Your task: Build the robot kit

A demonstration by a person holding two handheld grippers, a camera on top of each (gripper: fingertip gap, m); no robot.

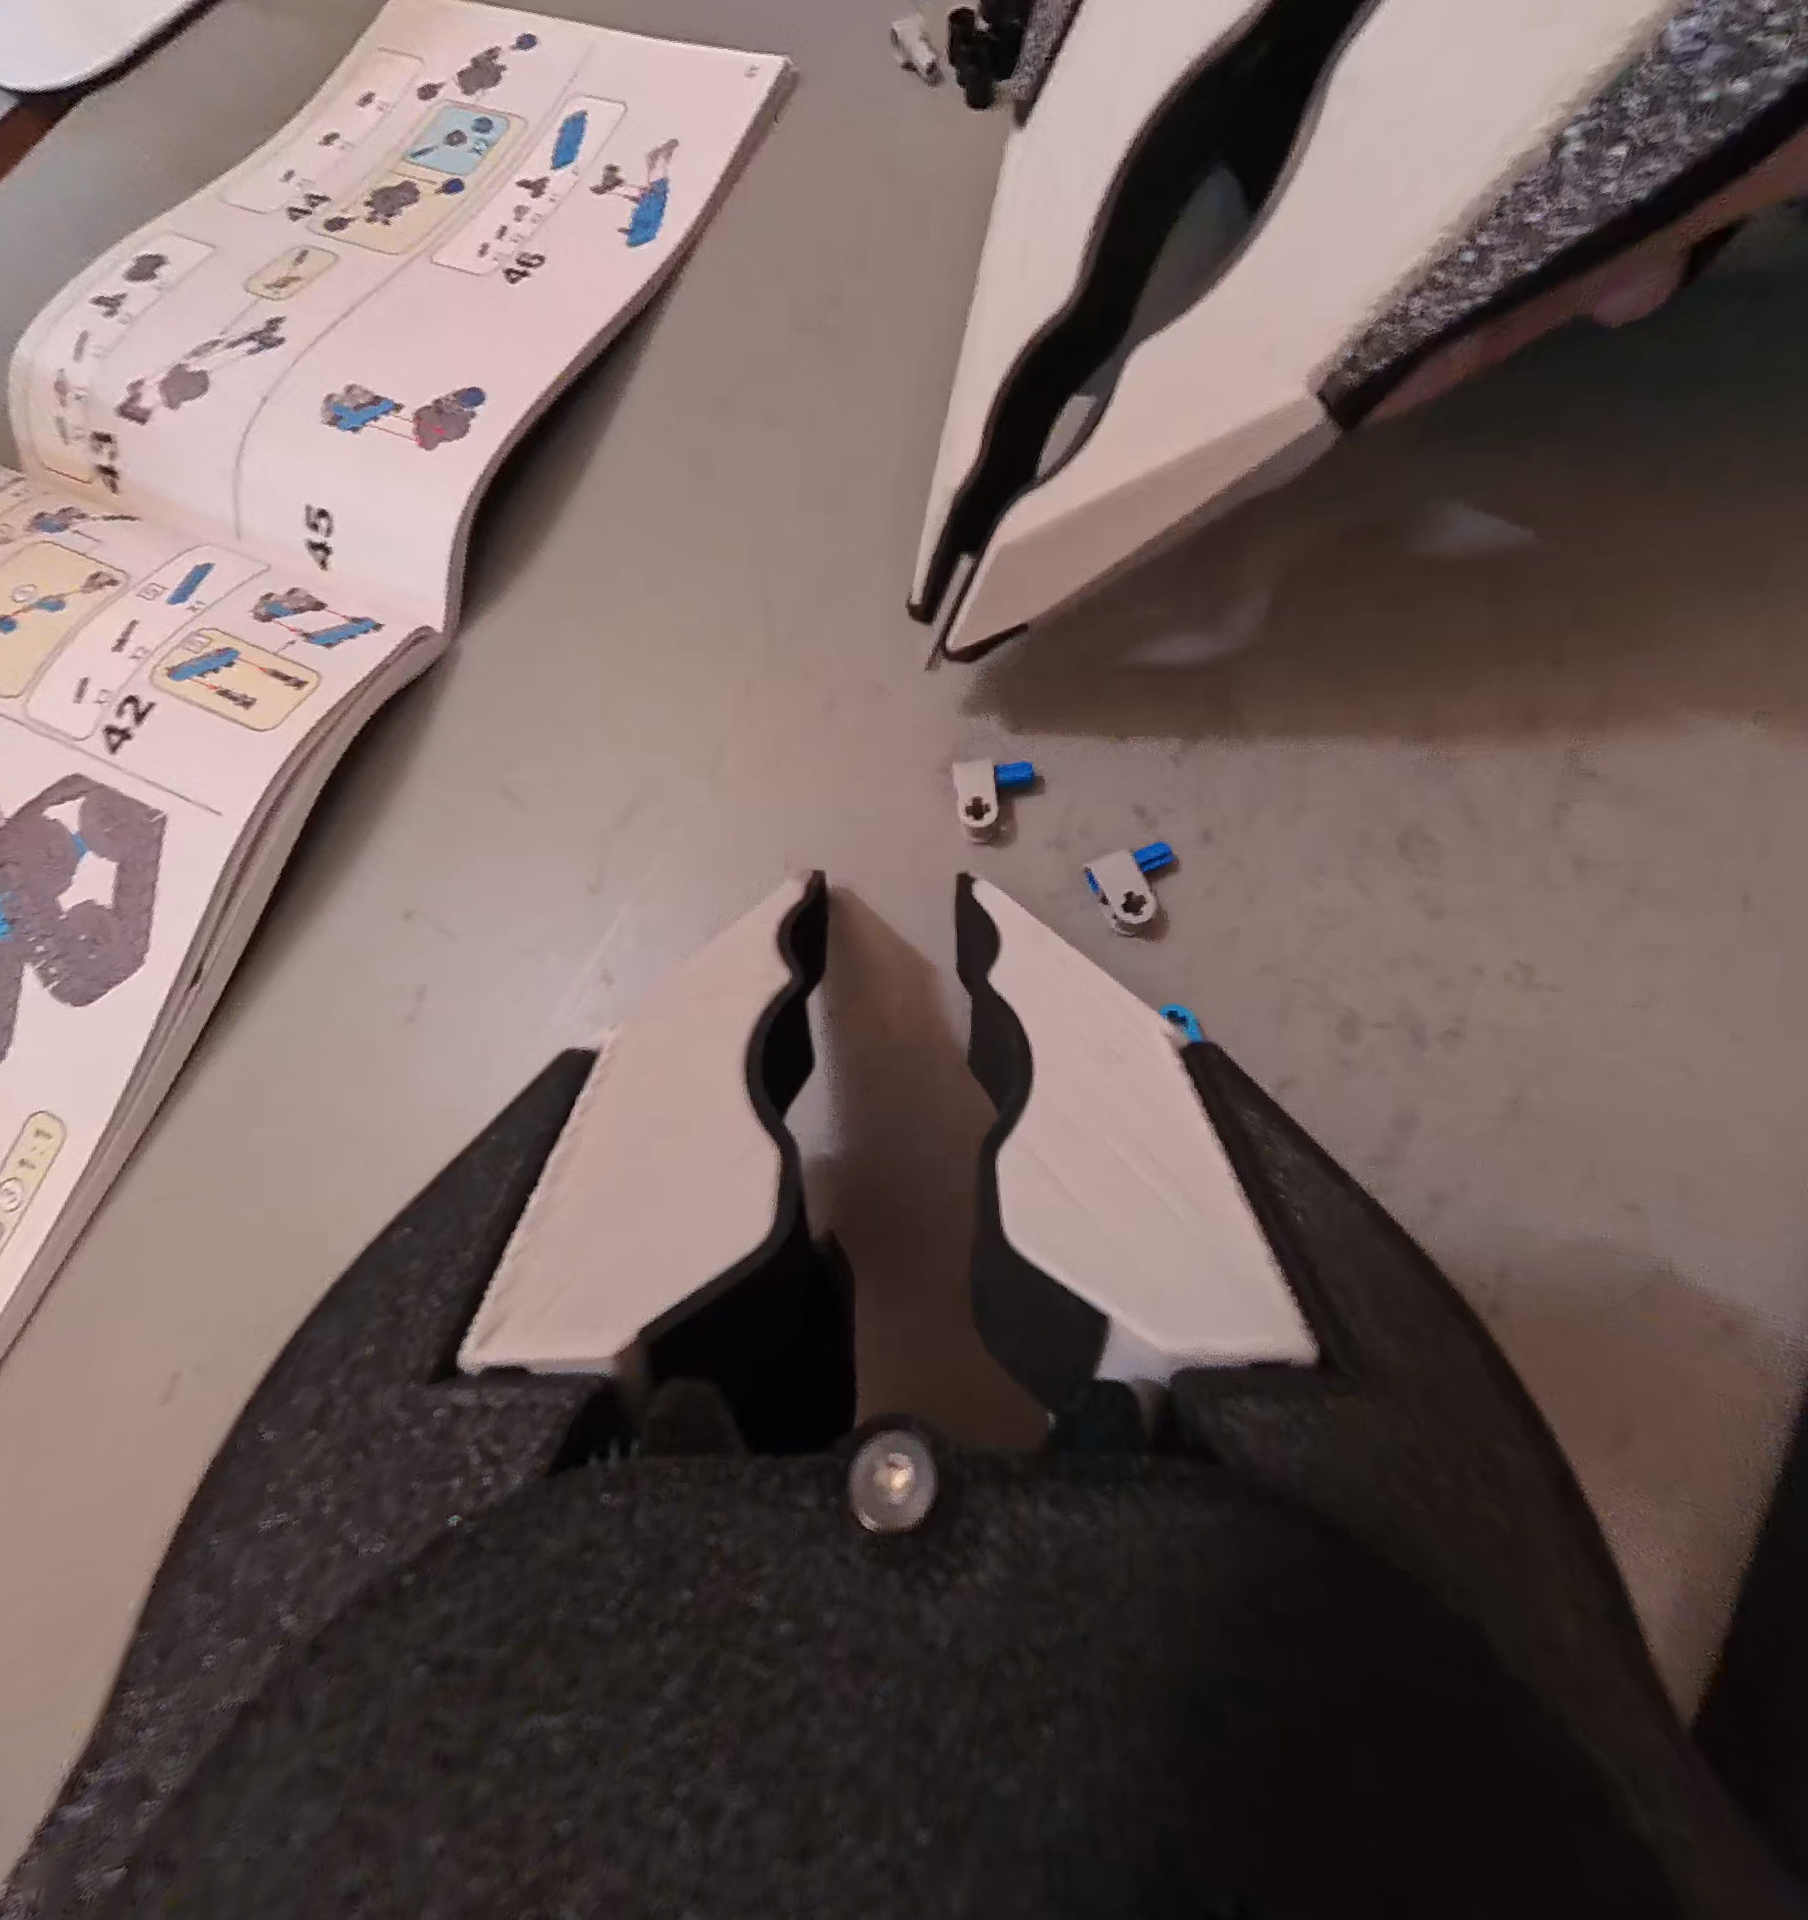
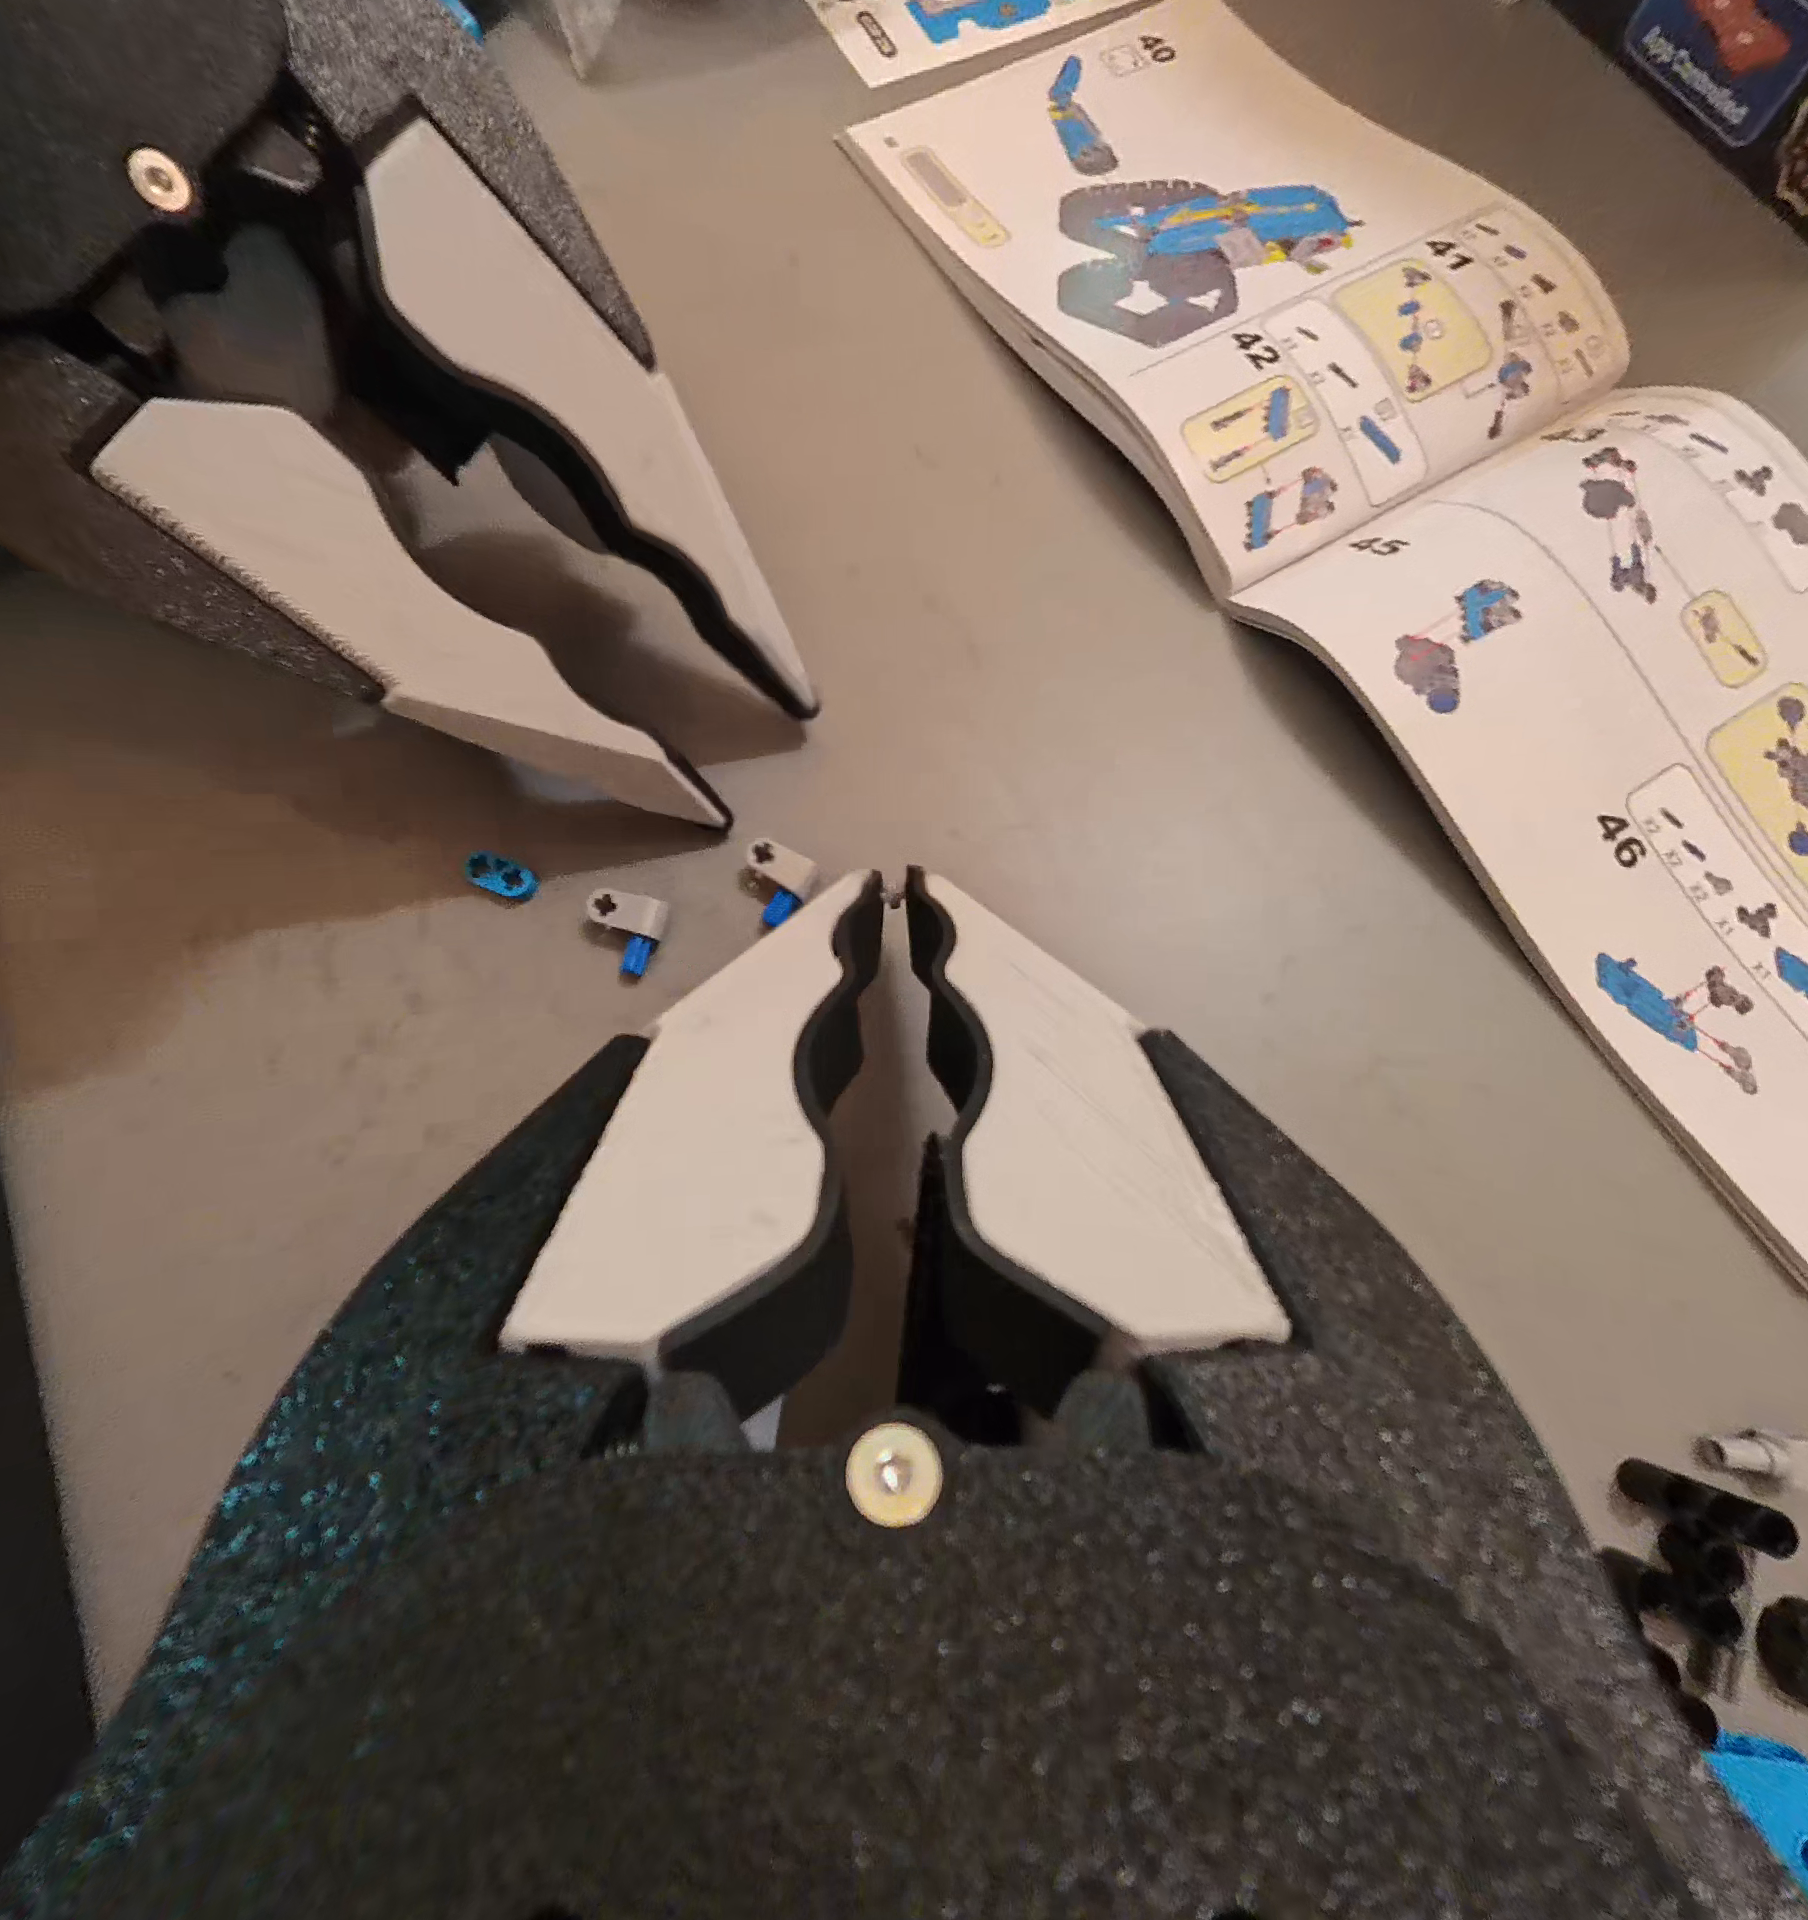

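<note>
Two grey connectors with blue pins [image 1: 991, 798] [image 1: 1128, 889] lie on the grey table [image 1: 671, 727], just beside the left gripper [image 1: 889, 883], whose fingers stand apart, empty. Right gripper [image 2: 892, 881] nearly closed, tips pinching a tiny pale object, not identifiable. Open instruction booklet [image 2: 1502, 582] nearby.

Blue link [image 1: 1182, 1020] half-hidden behind tool

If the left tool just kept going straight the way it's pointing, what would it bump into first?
Probably the grey tabletop itself: the left tool tilts down toward bare surface. Farther along that line sit the right tool's tips, though depth is unclear. The grey connector lies slightly aside.
</note>
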